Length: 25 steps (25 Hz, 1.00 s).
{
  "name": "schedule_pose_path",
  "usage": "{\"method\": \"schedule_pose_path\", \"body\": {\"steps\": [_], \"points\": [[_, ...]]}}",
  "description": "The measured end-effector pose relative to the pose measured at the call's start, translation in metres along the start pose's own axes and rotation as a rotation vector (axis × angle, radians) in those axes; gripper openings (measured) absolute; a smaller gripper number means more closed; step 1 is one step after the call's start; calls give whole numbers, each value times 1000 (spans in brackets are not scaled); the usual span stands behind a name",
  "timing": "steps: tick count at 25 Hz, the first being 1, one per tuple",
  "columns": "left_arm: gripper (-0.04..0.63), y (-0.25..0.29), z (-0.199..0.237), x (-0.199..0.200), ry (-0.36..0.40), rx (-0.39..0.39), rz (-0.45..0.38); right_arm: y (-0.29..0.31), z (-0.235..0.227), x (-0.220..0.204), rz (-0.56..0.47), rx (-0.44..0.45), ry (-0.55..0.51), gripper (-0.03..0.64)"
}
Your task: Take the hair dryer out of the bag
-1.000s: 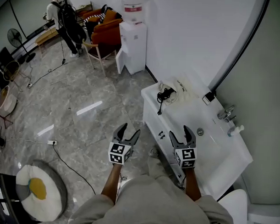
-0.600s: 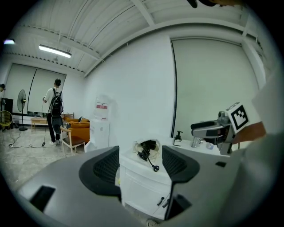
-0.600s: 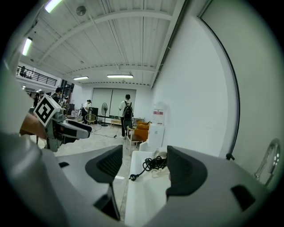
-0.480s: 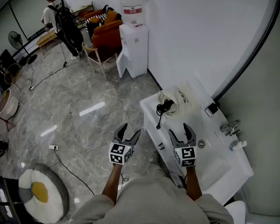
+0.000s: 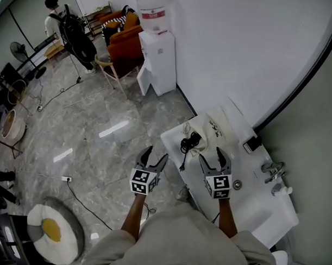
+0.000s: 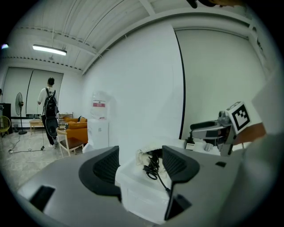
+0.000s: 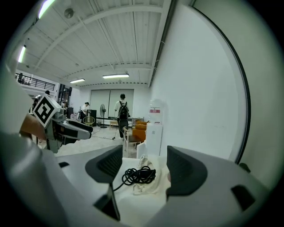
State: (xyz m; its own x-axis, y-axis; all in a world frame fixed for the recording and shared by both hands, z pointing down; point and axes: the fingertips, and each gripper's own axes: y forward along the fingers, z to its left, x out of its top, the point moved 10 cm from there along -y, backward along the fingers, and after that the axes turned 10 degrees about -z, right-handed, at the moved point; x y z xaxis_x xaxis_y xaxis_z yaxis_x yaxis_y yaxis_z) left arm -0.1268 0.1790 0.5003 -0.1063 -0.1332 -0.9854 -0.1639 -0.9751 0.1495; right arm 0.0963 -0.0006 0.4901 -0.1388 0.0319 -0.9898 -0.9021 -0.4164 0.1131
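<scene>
Bag (image 5: 214, 129) — nearer than before

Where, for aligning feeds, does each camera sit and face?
Head view: on the person's head, steeply down at counter, bag, cord; forearms, left gripper, right gripper show.
Left gripper view: on the left gripper, along its open jaws toward the bag; right gripper at right.
Right gripper view: on the right gripper, toward the cord; left gripper at left.
Shared: bag, cord.
</scene>
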Motion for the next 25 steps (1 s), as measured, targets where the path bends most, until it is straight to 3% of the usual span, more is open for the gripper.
{"method": "schedule_pose_path", "body": {"steps": [11, 25], "points": [[289, 68, -4, 4, 34, -25, 96, 31, -43, -29, 38, -11, 91, 285], [288, 134, -18, -14, 40, -222, 174, 39, -47, -45, 139, -77, 73, 264]]}}
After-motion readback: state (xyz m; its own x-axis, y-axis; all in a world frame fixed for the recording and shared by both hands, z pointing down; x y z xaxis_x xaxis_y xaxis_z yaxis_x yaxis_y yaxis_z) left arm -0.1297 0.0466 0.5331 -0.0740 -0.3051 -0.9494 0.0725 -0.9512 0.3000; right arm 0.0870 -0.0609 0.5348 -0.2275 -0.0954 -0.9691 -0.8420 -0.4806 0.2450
